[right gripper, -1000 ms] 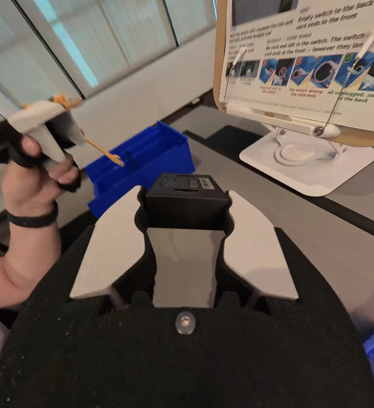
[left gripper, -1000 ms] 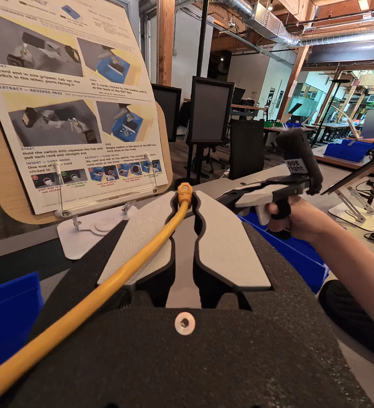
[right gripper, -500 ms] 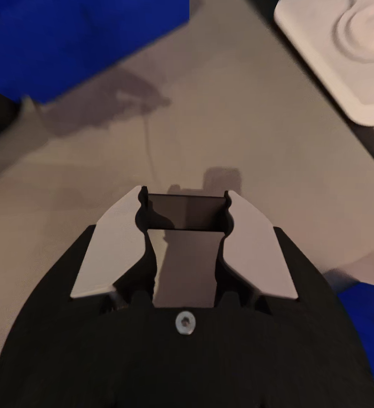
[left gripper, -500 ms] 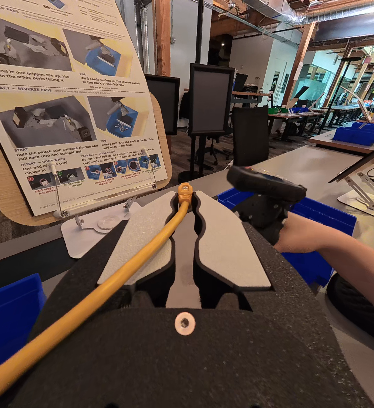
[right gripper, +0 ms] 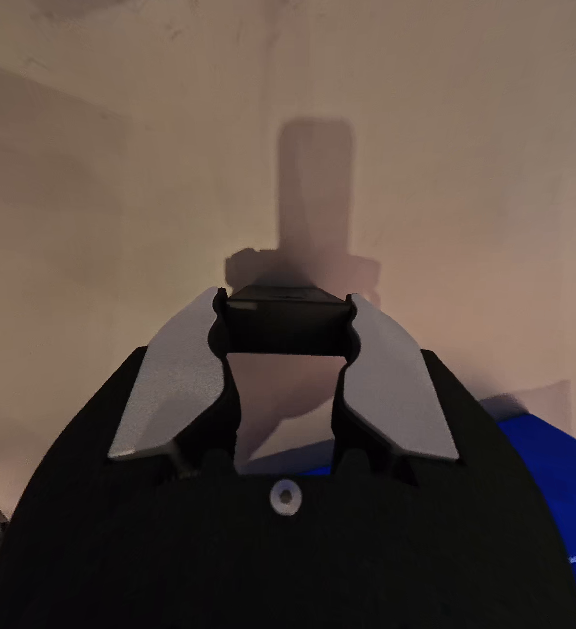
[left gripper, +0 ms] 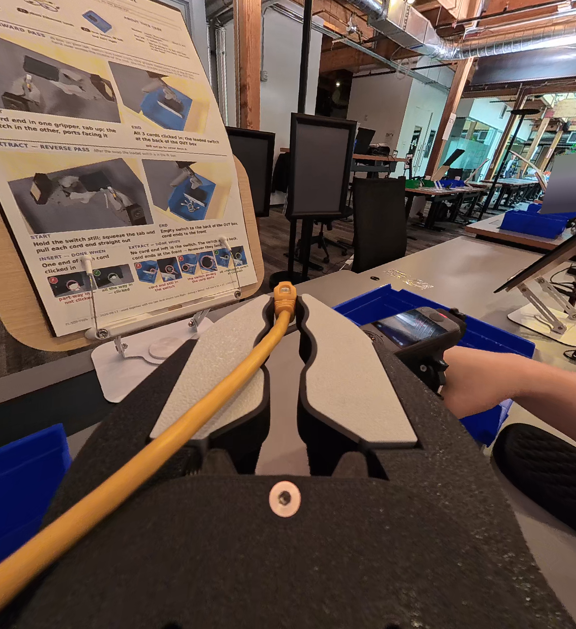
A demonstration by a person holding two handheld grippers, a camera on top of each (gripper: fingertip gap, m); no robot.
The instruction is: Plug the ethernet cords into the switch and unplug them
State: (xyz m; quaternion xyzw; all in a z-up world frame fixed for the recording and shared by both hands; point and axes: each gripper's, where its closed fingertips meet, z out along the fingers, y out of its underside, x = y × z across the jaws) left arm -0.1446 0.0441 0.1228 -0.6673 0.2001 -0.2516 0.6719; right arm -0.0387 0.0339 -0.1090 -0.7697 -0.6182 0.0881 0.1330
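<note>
Right tool (right gripper: 286, 299) now points down at the grey tabletop (right gripper: 109, 170), closer than before.
Its jaws clamp the black switch (right gripper: 286, 320); left tool (left gripper: 284, 299) pinches the yellow cord (left gripper: 211, 391) behind its plug, near the blue bin (left gripper: 483, 333).

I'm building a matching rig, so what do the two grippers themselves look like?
Both match: the left gripper and right gripper have a black grainy body, two pale grey textured fingers with wavy black inner edges, and a silver screw at centre. The forearm in the left wrist view is bare.

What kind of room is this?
Probably a big open office or workshop: rows of desks, blue bins, exposed ceiling ducts, and an instruction sheet propped on a stand.
</note>
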